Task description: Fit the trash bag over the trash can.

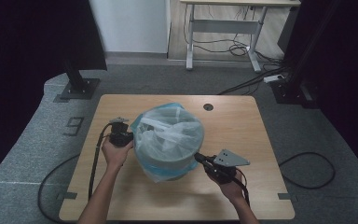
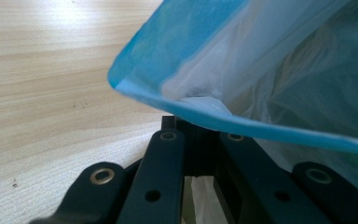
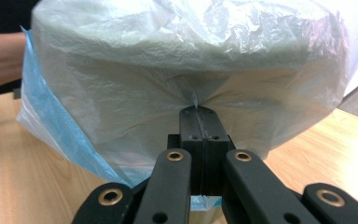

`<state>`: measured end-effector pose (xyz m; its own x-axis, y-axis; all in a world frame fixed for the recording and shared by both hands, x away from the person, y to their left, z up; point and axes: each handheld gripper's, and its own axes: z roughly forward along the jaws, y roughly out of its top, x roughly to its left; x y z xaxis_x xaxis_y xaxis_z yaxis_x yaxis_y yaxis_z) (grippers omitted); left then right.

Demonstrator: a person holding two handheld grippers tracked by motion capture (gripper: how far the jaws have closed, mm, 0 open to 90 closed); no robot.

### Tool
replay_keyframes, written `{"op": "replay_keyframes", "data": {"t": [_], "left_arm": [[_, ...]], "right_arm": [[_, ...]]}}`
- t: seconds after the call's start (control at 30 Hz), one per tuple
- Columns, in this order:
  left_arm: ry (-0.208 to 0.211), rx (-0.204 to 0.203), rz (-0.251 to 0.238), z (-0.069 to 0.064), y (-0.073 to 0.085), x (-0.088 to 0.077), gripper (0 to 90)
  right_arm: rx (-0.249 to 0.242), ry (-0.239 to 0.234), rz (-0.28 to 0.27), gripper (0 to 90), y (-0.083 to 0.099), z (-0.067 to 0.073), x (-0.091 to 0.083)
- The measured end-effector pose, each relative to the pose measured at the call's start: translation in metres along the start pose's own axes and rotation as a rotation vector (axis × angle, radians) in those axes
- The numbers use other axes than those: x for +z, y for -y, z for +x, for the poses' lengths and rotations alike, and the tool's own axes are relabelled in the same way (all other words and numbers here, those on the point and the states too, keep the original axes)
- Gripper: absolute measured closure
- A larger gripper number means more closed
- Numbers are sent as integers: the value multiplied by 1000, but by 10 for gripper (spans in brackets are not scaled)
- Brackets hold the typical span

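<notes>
Fingers of my right gripper point(image 3: 199, 114) clamp the bag point(image 1: 168, 135) film, left gripper point(image 1: 121, 137) apparently pinching its blue hem; liner sits over the bin point(image 1: 170, 161) mid-frame, so I judge next: tug downward evenly

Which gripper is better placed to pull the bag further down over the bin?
Probably the right gripper: its jaws are shut on a pinch of the bag at the bin's side. The left gripper sits under the bag's blue edge; its grip is hidden.
</notes>
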<state>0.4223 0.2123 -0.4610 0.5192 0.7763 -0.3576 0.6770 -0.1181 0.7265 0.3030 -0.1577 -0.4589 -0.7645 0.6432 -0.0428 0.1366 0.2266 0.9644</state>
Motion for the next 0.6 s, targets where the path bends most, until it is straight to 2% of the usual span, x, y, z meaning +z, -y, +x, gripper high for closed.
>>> {"op": "replay_keyframes", "data": {"t": [0.23,0.43,0.53,0.6], "left_arm": [[-9,-14,44,4,3,9,900],[9,-23,88,6,9,22,899],[14,-25,93,6,11,24,900],[12,-22,93,6,11,22,900]], "right_arm": [[34,18,48,894,14,-6,9],[66,5,95,894,30,-11,18],[71,-4,92,893,35,-12,19],[68,-3,70,891,34,-11,17]]}}
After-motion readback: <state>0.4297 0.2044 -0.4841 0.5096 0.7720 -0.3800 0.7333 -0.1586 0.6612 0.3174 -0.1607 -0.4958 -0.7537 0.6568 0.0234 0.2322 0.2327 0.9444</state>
